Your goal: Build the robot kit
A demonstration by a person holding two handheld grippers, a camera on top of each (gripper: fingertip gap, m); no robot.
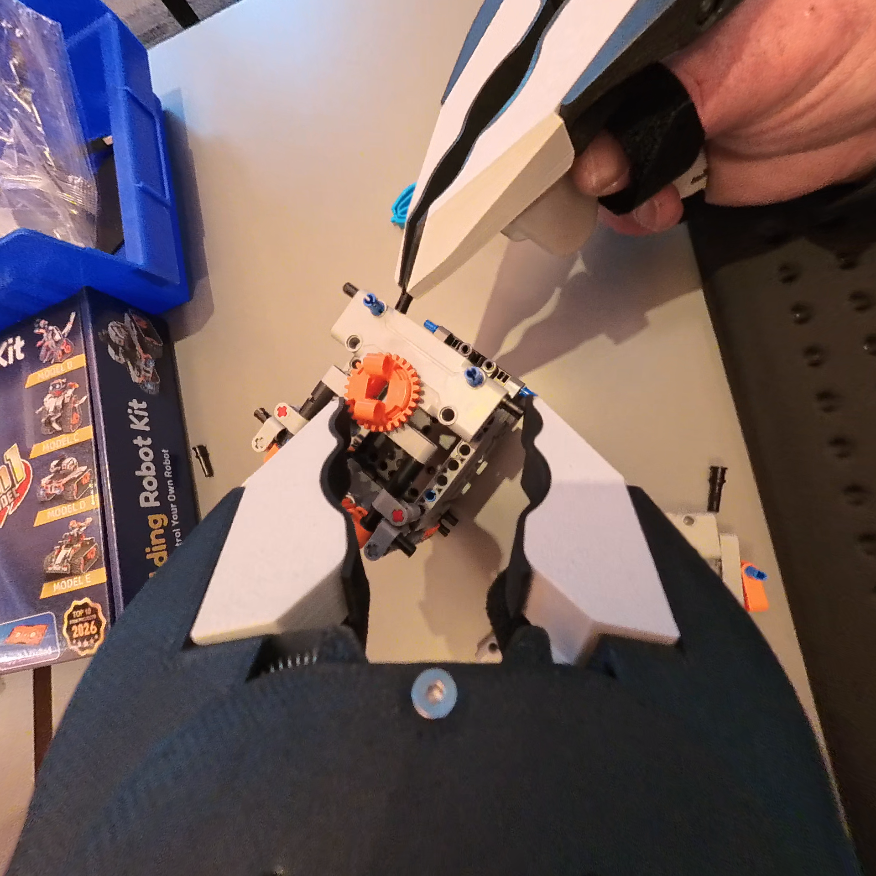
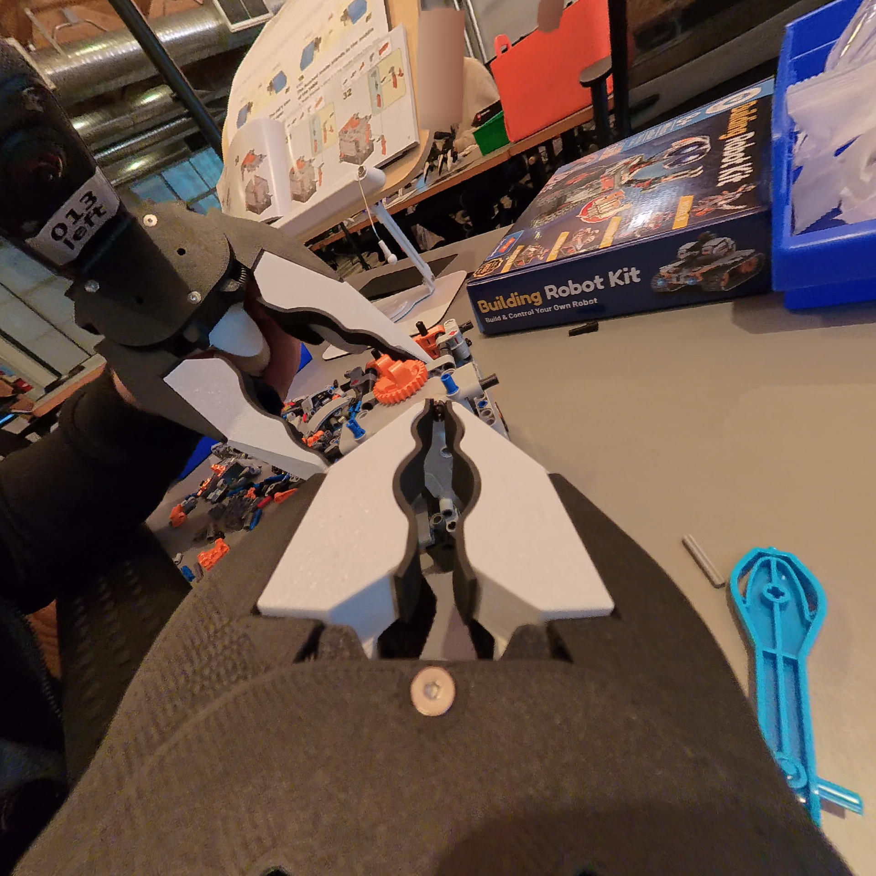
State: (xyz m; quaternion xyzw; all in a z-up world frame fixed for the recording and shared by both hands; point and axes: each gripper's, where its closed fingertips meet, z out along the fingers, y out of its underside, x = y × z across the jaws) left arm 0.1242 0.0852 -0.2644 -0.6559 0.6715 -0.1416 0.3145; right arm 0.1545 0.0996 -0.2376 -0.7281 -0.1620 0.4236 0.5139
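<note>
My left gripper [image 1: 433, 410] is shut on a grey and white brick-built model [image 1: 422, 353] with an orange gear [image 1: 383, 391] on its face, and holds it above the table. My right gripper [image 1: 408, 288] comes in from the upper right, shut on a small black pin [image 1: 404, 301] whose end touches the model's top edge next to a blue pin [image 1: 373, 303]. In the right wrist view my right gripper [image 2: 438, 410] has its tips nearly together at the model [image 2: 429, 391], with the left gripper [image 2: 378, 415] clamping it from the left.
A blue bin [image 1: 142, 156] and a dark kit box [image 1: 95, 474] lie left. Loose black pins [image 1: 203, 459] [image 1: 716, 488] and a small white and orange part [image 1: 725, 559] lie on the table [image 1: 294, 189]. A blue lever tool [image 2: 782, 663], a booklet on a stand [image 2: 332, 118] and a pile of parts [image 2: 237, 507] are nearby. Tip to tip, the grippers are about 5 cm apart.
</note>
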